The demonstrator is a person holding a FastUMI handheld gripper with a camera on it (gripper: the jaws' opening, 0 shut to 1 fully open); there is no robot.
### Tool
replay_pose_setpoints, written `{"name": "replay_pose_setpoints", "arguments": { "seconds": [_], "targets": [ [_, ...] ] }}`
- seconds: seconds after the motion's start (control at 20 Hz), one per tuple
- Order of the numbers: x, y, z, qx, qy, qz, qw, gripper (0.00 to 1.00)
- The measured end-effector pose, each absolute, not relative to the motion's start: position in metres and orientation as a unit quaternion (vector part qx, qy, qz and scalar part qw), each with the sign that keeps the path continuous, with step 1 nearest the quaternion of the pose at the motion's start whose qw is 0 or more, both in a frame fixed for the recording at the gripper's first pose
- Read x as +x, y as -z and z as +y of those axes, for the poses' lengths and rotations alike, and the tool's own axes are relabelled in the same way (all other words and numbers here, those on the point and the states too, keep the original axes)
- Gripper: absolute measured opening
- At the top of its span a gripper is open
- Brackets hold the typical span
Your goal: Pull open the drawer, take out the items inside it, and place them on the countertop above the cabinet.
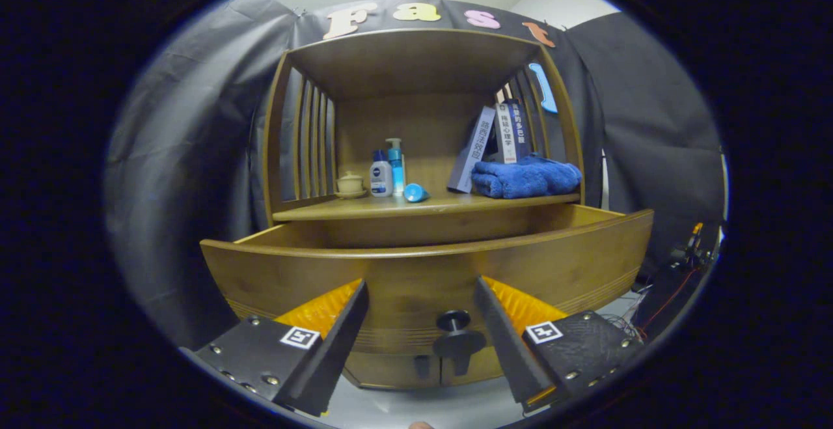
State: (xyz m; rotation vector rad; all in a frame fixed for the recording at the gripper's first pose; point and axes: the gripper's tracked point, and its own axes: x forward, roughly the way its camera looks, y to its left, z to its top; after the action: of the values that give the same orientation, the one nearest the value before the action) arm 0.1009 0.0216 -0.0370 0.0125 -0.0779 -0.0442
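A wooden cabinet stands ahead with its drawer (429, 266) pulled out toward me. Its curved front panel hides whatever lies inside. A dark round knob (453, 320) on the drawer front sits between my fingers, nearer the right one and touching neither. My gripper (422, 292) is open, its fingertips close to the drawer front. The countertop (364, 207) above the drawer holds a small lidded cup (351, 184), two bottles (388, 172), a blue cup lying on its side (415, 193), leaning books (498, 139) and a folded blue towel (526, 177).
The cabinet's shelf has slatted sides (312, 142) and a top board (410, 58) overhead. Free countertop room lies between the blue cup and the books. Cables and equipment (683, 260) sit on the floor right of the cabinet. Black cloth hangs behind and beside it.
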Motion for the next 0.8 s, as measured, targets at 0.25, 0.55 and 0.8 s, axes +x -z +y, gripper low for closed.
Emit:
{"name": "replay_pose_setpoints", "arguments": {
  "seconds": [0.25, 0.55, 0.8],
  "targets": [
    [0.147, 0.034, 0.022, 0.025, 0.019, -0.024, 0.999, 0.99],
    [0.185, 0.028, 0.023, 0.022, 0.015, -0.018, 0.999, 0.99],
    [0.207, 0.026, 0.023, 0.026, 0.015, -0.015, 0.999, 0.99]
  ]
}}
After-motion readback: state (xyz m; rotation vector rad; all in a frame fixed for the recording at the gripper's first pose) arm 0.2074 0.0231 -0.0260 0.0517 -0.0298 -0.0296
